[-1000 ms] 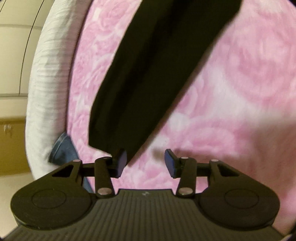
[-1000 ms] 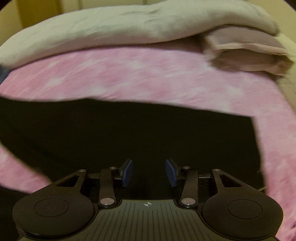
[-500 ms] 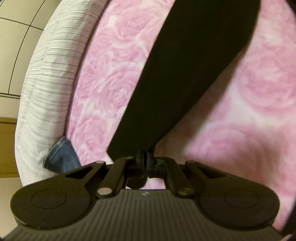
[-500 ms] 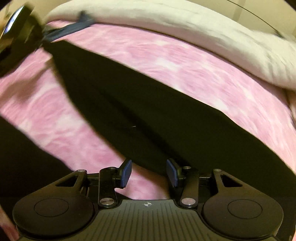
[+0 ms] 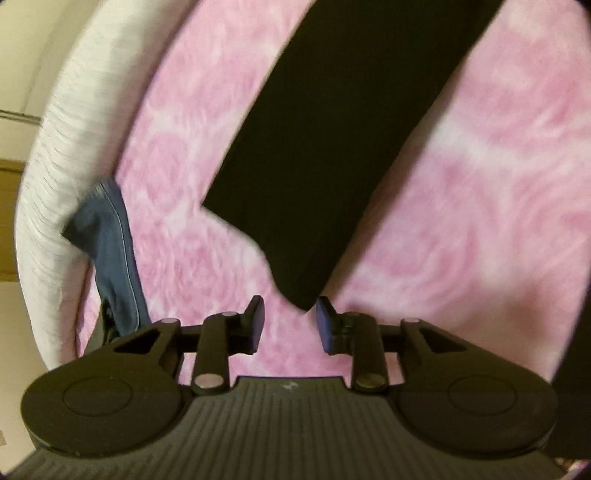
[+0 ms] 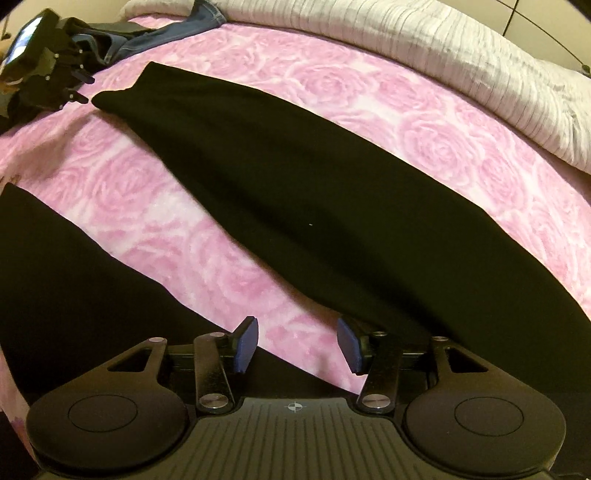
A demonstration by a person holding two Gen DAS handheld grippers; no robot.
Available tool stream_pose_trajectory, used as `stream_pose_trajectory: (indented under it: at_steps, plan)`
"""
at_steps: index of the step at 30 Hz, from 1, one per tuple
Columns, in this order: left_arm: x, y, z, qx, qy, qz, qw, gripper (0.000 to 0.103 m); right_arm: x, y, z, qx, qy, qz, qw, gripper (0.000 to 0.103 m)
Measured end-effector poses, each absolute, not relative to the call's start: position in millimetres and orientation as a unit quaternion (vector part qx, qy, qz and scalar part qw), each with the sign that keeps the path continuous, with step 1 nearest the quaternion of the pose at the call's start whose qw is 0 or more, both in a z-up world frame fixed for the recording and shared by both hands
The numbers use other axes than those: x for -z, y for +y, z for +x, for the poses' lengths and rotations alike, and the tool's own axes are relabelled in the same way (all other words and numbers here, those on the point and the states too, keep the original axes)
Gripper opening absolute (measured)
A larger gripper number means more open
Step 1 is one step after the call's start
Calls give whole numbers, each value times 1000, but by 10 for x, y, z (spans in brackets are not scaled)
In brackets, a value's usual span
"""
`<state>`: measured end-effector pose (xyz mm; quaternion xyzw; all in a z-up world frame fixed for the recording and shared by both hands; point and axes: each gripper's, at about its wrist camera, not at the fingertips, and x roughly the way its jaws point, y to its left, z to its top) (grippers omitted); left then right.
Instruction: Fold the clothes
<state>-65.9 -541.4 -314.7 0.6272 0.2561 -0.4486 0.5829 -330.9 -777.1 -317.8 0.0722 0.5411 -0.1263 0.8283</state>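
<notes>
A pair of black trousers lies flat on a pink rose-patterned bed cover (image 6: 424, 136). One black leg (image 6: 295, 199) stretches diagonally across the right wrist view; the other leg (image 6: 74, 280) lies at lower left. In the left wrist view the leg's hem end (image 5: 325, 184) lies just in front of my left gripper (image 5: 288, 325), which is open and empty, its fingertips beside the hem corner. My left gripper also shows in the right wrist view (image 6: 77, 86) at the hem. My right gripper (image 6: 297, 343) is open and empty over the pink cover between the two legs.
A blue denim garment (image 5: 114, 258) lies at the bed's edge by a white-grey striped duvet (image 5: 55, 184); both show in the right wrist view, denim (image 6: 166, 33) and duvet (image 6: 461, 62), along the far side. Beige wall lies beyond.
My left gripper was shut on the leg's hem half a second ago and has opened and let it go. The black leg now lies flat. My right gripper stayed open and shifted over the trousers.
</notes>
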Motion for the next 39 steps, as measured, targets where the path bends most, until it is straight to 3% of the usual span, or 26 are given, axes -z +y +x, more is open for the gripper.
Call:
stream_pose_trajectory:
  at_steps: [4,9,10,11,12,16,17,18,19,27,31,34,39]
  plan:
    - [3253,-5501,-1116,508,184,630,558,37,3224,-7659,-3143,104,539,58,834,51]
    - [3658,-5764,-1187,510,140,656,539,35,3363,-7443,-2799,67,536,-8,841,51]
    - [3670,-5818,-1143,508,143,652,544,29,3404,-7400,-2727,60,536,-26,842,51]
    - [3663,-5869,-1088,506,148,647,551,11,3457,-7358,-2654,52,536,-53,841,51]
    - [3632,-5906,-1027,506,156,641,556,4,3511,-7316,-2581,44,536,-79,840,51]
    - [3388,-5959,-794,514,204,600,578,4,3778,-7168,-2333,9,539,-189,821,48]
    - [3330,-5931,-778,517,209,594,580,4,3823,-7162,-2299,3,536,-207,818,42]
    - [3286,-5902,-777,523,216,589,577,4,3832,-7182,-2270,-1,538,-207,817,16]
    - [3251,-5874,-785,532,222,586,570,3,3810,-7213,-2235,1,542,-197,817,2]
    - [3381,-5646,-949,538,236,612,530,7,3521,-7248,-2396,-14,542,-107,834,3]
    - [3344,-5586,-1043,517,241,627,531,17,3295,-7288,-2593,33,526,-33,849,20]
    - [3179,-5586,-1108,509,257,610,550,19,3074,-7408,-2937,93,508,23,856,31]
    - [2885,-5765,-1504,524,258,574,574,26,2882,-7805,-3911,239,512,121,816,38]
